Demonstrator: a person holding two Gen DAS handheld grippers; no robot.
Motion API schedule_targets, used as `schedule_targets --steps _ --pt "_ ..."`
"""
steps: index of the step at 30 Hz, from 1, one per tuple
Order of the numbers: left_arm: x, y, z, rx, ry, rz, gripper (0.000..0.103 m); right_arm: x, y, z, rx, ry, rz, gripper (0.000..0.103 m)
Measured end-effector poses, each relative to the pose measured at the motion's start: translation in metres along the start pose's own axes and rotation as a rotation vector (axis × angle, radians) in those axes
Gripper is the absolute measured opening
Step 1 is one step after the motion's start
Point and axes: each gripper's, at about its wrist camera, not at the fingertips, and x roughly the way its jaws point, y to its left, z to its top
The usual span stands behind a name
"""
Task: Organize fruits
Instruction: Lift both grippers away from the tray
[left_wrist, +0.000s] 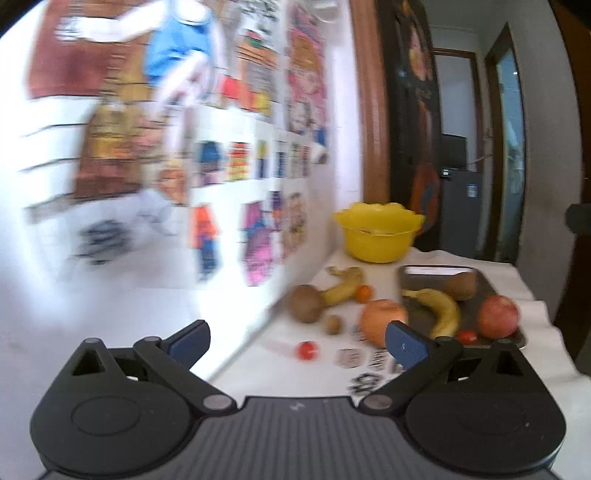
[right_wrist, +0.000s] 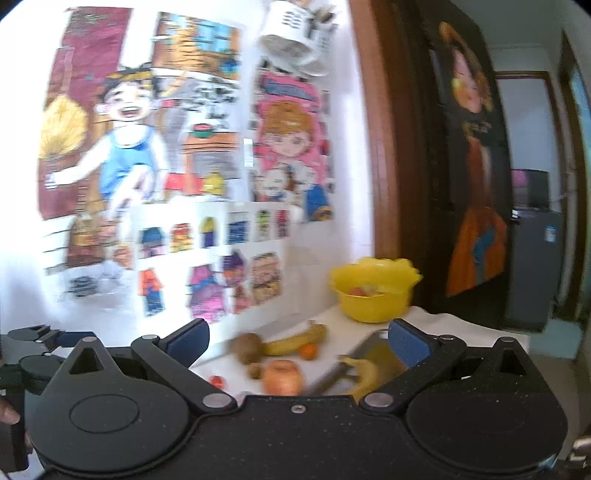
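Fruit lies on a white-covered table (left_wrist: 436, 258) against a wall. A yellow bowl (left_wrist: 378, 230) stands at the far end. A metal tray (left_wrist: 436, 275) holds a banana (left_wrist: 441, 308), a brown kiwi (left_wrist: 461, 284), a red apple (left_wrist: 498, 315) and a cherry tomato (left_wrist: 467, 336). Loose on the cloth are an orange apple (left_wrist: 382, 319), a second banana (left_wrist: 343, 286), a big kiwi (left_wrist: 306, 302), a tiny kiwi (left_wrist: 333, 324), a small orange (left_wrist: 364, 292) and a red tomato (left_wrist: 307, 350). My left gripper (left_wrist: 297, 341) is open, short of the fruit, holding nothing. My right gripper (right_wrist: 299, 341) is open above the table's near end, also holding nothing.
The wall on the left carries colourful cartoon posters (right_wrist: 147, 147) and a white holder (right_wrist: 295, 33) up high. A brown door frame (left_wrist: 375, 110) and a dark doorway lie beyond the bowl (right_wrist: 373, 291). Printed marker tags (left_wrist: 349, 357) lie on the cloth. A hand shows at the right wrist view's left edge (right_wrist: 9, 415).
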Motion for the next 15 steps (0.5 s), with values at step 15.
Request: schedule_targets --steps 15 --pt "-0.039 0.057 0.002 -0.009 -0.043 0.028 0.102 0.023 0.105 0.022 -0.030 0.107 0.048 0.102"
